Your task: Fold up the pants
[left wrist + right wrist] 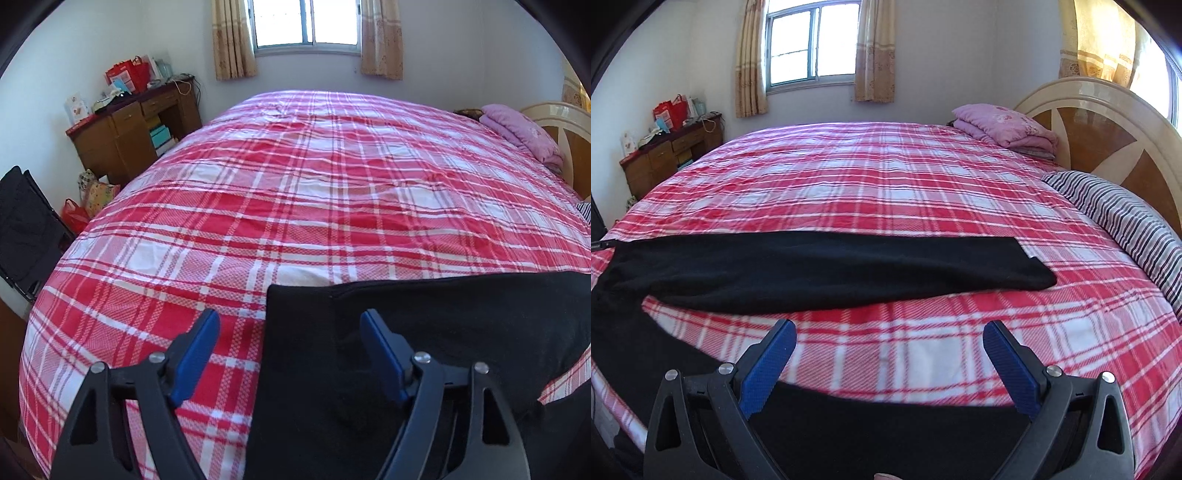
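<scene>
Black pants (443, 332) lie flat on the red-and-white plaid bedspread (295, 184) near its front edge. My left gripper (290, 314) hangs open over the pants' left end, with one blue pad over the plaid and the other over the black cloth, neither pressing on it. In the right wrist view one pant leg (831, 266) stretches across the bed from left to right. A second black stretch (886, 424) lies close under the gripper base. My right gripper (889, 325) is open above the bare plaid (905, 350) between the two, holding nothing.
A folded pink blanket (1004, 125) and a striped pillow (1126, 221) lie by the wooden headboard (1108, 129) at the right. Against the far left wall stands a cluttered wooden desk (129, 129), with bags (92, 192) on the floor and a black object (22, 229) beside the bed.
</scene>
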`<state>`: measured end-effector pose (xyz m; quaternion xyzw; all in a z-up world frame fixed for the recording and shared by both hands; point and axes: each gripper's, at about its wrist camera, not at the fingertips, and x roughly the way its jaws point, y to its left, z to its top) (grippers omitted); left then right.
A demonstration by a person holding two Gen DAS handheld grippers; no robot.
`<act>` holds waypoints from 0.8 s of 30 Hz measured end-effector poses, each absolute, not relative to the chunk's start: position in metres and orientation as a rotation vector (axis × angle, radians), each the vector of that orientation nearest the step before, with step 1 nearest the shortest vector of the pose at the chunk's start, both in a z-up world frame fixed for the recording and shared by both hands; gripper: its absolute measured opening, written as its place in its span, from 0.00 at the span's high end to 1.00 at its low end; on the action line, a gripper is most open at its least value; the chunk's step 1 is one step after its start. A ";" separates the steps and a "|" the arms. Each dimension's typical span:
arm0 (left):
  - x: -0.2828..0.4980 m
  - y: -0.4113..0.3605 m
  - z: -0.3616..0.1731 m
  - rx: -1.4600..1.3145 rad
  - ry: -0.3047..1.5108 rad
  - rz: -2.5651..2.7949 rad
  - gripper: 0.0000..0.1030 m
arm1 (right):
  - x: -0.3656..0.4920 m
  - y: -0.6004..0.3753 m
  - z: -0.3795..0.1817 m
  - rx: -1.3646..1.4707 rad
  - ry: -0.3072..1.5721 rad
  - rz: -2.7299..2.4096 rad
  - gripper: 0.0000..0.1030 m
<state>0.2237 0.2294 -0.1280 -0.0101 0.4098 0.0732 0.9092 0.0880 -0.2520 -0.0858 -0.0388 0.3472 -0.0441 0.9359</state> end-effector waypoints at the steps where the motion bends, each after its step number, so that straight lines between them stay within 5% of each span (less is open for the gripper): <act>1: 0.229 0.229 -0.130 -0.006 0.853 0.153 0.22 | 0.093 -0.257 -0.085 -0.082 0.710 -0.100 0.01; 6: 0.256 0.231 -0.148 0.006 0.933 0.105 0.40 | 0.115 -0.277 -0.084 -0.086 0.722 -0.116 0.01; 8: 0.266 0.232 -0.158 0.004 0.978 0.092 0.55 | 0.123 -0.285 -0.086 -0.082 0.733 -0.123 0.01; 14: 0.270 0.240 -0.170 -0.072 0.992 0.068 0.55 | 0.150 -0.323 -0.089 -0.042 0.775 -0.149 0.03; 18: 0.270 0.243 -0.168 -0.082 0.999 0.047 0.56 | 0.174 -0.361 -0.091 0.061 0.831 -0.159 0.28; 22: 0.274 0.241 -0.165 -0.098 1.018 0.014 0.73 | 0.199 -0.390 -0.094 0.106 0.851 -0.201 0.30; 24: 0.276 0.238 -0.166 -0.090 1.023 0.024 0.74 | 0.215 -0.402 -0.095 0.107 0.863 -0.224 0.30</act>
